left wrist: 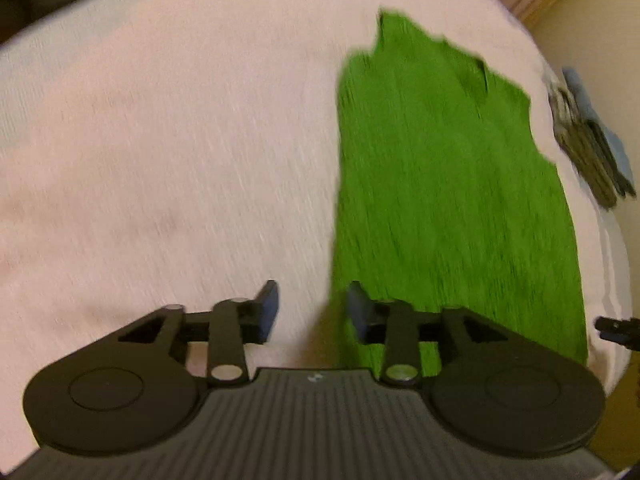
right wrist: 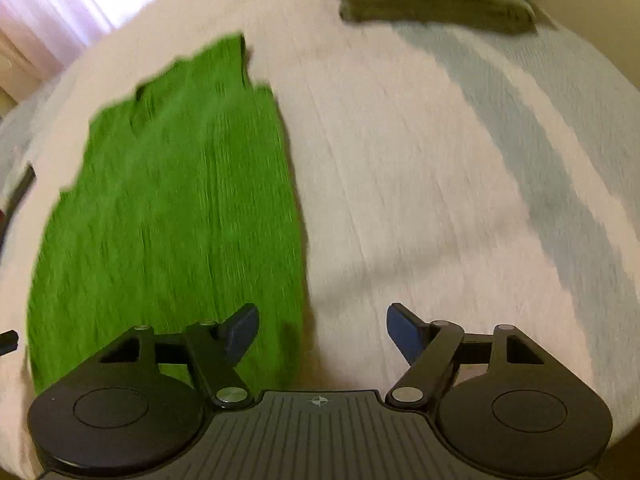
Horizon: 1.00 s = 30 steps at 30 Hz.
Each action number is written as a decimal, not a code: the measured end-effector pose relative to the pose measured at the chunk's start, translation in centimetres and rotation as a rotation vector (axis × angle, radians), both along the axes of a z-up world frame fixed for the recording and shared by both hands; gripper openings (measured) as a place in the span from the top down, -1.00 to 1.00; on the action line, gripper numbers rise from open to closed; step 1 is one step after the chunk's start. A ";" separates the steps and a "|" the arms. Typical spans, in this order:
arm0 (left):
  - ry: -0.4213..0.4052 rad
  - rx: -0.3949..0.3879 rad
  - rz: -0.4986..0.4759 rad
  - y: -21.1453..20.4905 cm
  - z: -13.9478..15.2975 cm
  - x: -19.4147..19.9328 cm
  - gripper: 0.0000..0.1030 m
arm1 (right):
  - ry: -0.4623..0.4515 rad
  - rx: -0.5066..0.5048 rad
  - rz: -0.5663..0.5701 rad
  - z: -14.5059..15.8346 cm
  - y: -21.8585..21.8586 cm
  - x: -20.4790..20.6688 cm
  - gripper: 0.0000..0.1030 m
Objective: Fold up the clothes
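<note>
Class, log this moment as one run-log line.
left gripper: open, empty | right gripper: open, empty | green shirt: flat on bed | folded stack: far edge

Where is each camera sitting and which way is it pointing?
Left wrist: on the left gripper, looking forward and down over the pale pink bedspread; its open fingers straddle the bright green ribbed garment's left edge.
Right wrist: on the right gripper, same direction; open fingers straddle the garment's right edge.
Shared: garment, bedspread, stack of folded dark clothes.
</note>
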State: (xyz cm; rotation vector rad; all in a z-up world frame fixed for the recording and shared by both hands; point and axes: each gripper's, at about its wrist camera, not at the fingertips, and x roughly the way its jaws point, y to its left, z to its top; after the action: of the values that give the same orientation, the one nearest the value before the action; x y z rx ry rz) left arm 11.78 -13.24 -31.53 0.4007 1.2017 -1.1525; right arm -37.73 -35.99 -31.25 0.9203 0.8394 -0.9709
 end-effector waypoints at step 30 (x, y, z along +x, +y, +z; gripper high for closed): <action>-0.153 -0.078 -0.653 -27.2 -5.7 1.7 0.65 | -0.133 -0.075 0.390 -7.0 -21.2 15.8 0.29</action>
State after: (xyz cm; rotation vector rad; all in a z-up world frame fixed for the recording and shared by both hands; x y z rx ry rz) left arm 13.52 -40.46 -37.23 0.8447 0.9060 -1.6831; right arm -21.95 -57.17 -38.29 0.7134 0.8249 -0.5926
